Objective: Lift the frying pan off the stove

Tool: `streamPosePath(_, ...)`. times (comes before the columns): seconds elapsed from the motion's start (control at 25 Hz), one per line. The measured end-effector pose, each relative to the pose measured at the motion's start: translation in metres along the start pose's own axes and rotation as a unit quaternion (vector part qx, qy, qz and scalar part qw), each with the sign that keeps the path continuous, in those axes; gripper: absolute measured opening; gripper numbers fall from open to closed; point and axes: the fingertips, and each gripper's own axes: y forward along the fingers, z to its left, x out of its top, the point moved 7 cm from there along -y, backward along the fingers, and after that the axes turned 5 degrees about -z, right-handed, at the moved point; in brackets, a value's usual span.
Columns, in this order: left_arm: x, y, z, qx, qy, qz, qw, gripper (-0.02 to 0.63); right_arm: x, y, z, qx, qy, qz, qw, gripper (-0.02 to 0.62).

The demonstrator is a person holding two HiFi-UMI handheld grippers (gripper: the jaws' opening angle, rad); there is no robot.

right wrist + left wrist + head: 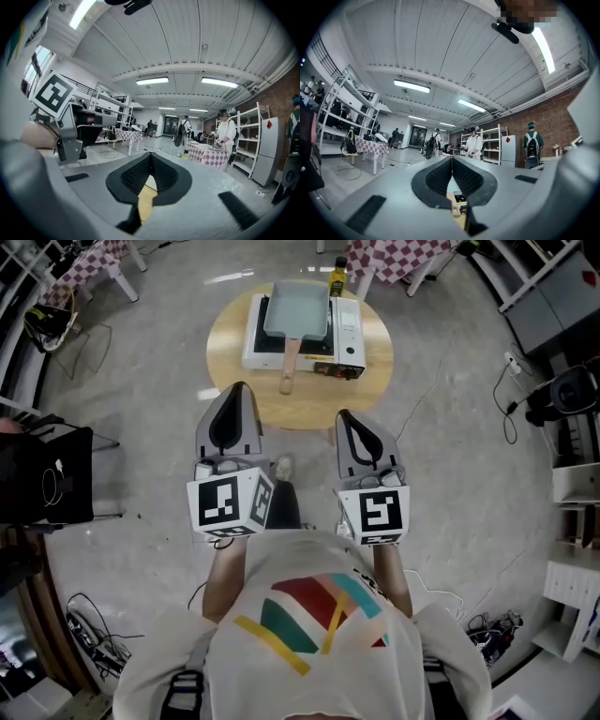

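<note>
A grey-blue rectangular frying pan (298, 307) sits on a white portable stove (347, 329), which stands on a round wooden table (375, 343). The pan's wooden handle (290, 367) points toward me. Both grippers are held side by side close to my body, short of the table's near edge and apart from the pan. My left gripper (234, 390) is shut with nothing in it, its pads meeting in the left gripper view (452, 158). My right gripper (344, 415) is also shut and empty (151, 154).
A yellow bottle (337, 277) stands behind the stove. A black bag (47, 474) lies at the left, and cables (94, 629) trail on the floor. Checkered tables (403, 254) stand beyond the round table, shelving (577, 484) at the right. People (473, 143) stand far off.
</note>
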Motion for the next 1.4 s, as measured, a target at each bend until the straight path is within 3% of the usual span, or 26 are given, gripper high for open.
streamPosePath(0.36, -0.011, 0.108, 0.055, -0.035, -0.011, 0.015, 0.9992, 0.006, 0.008, 0.111, -0.032, -0.047, 0.009, 0.029, 0.998, -0.002)
streamPosePath(0.64, -0.017, 0.180, 0.092, -0.081, -0.029, 0.033, 0.9958, 0.006, 0.024, 0.180, -0.051, -0.094, 0.042, 0.016, 0.995, -0.002)
streamPosePath(0.84, -0.027, 0.208, 0.092, -0.103, -0.046, 0.045, 0.9926, 0.006, 0.027, 0.194, -0.068, -0.132, 0.017, 0.017, 0.991, -0.002)
streamPosePath(1.4, -0.030, 0.225, 0.050, -0.130, -0.006, 0.054, 0.9900, 0.006, 0.026, 0.210, -0.105, -0.128, 0.032, -0.017, 0.991, -0.002)
